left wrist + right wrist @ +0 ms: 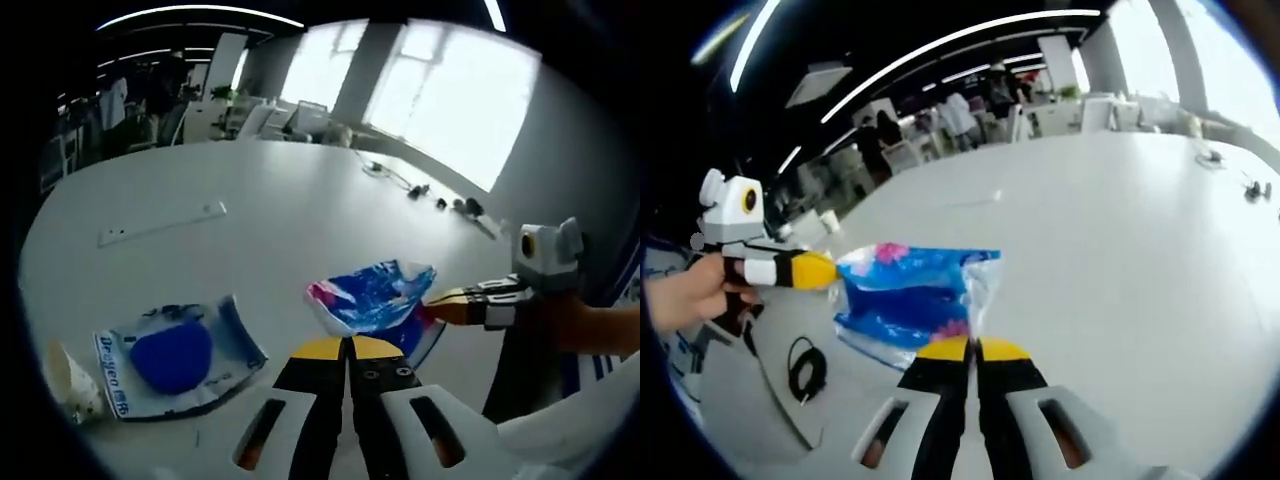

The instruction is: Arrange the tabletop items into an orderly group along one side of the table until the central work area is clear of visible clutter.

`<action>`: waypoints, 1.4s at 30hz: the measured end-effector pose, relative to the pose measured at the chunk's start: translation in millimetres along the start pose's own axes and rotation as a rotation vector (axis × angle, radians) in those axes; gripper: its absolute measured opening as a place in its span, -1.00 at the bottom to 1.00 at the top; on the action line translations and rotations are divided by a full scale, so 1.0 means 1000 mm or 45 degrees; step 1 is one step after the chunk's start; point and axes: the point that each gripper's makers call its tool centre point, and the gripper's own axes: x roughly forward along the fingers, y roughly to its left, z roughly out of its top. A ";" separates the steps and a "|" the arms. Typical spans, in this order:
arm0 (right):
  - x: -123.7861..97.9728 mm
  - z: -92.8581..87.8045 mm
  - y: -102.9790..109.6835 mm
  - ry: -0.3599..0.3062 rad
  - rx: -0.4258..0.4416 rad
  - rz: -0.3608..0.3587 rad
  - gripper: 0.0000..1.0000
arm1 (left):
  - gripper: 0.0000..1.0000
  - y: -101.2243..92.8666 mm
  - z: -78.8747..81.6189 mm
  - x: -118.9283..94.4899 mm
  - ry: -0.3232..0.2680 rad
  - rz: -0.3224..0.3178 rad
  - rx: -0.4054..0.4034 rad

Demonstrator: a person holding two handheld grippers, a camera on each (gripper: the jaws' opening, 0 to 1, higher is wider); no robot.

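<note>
- Two grippers, both mine, are pinched onto one crinkled blue plastic bag (372, 296): my left gripper (348, 345) has its jaws closed on the near edge, and my right gripper (973, 347) is clamped on the opposite end.
- Bag hangs stretched between them, lifted off the white table (300, 210).
- Further to my left gripper's left lies a wipes packet (176, 355), flat on the tabletop.
- I'd judge it best to move both hands together, keeping light tension, so the film neither tears nor slips free.
</note>
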 end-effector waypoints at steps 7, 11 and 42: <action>0.019 0.008 -0.004 0.023 -0.027 0.018 -1.00 | -1.00 0.017 0.002 0.011 0.013 0.031 -0.012; 0.027 0.011 -0.008 0.033 -0.016 0.034 -1.00 | -1.00 0.026 0.004 0.017 0.023 0.034 -0.019; 0.090 0.005 -0.038 0.158 -0.075 0.086 -1.00 | -1.00 0.073 -0.007 0.072 0.137 0.098 -0.061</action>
